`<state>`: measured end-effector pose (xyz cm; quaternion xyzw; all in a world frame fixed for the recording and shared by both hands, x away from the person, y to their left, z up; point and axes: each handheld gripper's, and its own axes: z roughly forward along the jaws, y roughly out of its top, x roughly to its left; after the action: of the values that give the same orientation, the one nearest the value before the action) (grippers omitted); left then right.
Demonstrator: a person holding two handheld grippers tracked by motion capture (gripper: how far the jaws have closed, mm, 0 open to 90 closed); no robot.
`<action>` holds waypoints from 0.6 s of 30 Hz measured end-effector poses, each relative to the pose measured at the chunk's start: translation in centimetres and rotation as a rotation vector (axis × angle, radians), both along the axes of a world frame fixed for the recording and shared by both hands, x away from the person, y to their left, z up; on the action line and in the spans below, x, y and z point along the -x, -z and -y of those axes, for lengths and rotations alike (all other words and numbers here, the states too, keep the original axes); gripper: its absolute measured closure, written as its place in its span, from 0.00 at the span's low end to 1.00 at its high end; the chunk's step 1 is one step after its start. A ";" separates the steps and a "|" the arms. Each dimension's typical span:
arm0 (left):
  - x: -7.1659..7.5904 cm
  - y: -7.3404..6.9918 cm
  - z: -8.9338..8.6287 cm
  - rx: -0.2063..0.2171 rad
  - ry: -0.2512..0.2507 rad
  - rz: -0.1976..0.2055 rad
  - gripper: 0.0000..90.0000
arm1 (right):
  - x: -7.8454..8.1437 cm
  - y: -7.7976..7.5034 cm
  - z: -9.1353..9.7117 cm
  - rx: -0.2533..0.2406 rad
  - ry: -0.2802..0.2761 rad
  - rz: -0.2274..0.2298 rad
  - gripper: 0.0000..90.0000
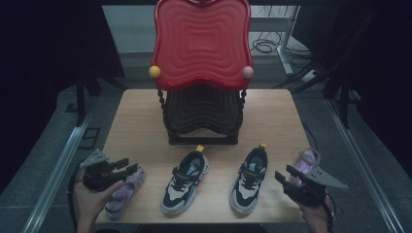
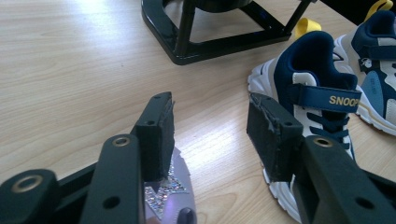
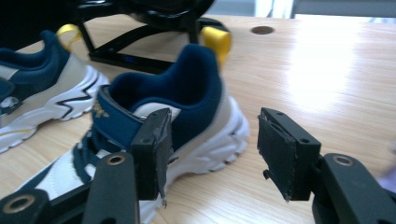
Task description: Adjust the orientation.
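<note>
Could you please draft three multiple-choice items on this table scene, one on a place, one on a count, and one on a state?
1. Where does the lilac sandal on the left lie?
A. under the left claw
B. on the red tray
C. between the sneakers

2. How many navy sneakers stand on the table?
A. one
B. two
C. four

3. How are the right claw jaws?
A. shut on a sneaker
B. open, holding nothing
C. shut on a sandal

Answers: 1 A, the claw hovers over it. 2 B, the left sneaker and right sneaker stand side by side. 3 B, bare table shows between the pads.
</note>
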<state>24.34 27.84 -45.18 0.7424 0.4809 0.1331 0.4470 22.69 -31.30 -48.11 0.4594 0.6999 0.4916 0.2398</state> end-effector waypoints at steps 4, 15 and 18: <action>0.3 -0.1 0.6 0.003 0.015 0.004 0.55 | 0.4 -0.4 1.0 0.004 0.032 0.010 0.55; 0.0 0.4 1.0 0.005 0.027 -0.018 0.54 | -0.3 0.7 3.5 0.107 0.088 -0.024 0.90; 0.0 0.2 1.2 0.003 0.030 -0.012 0.54 | -0.1 0.6 4.1 0.119 0.089 -0.030 0.98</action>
<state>24.30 26.63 -45.38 0.7496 0.4725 0.1213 0.4474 22.79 -35.43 -48.71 0.4820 0.7103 0.4312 0.2779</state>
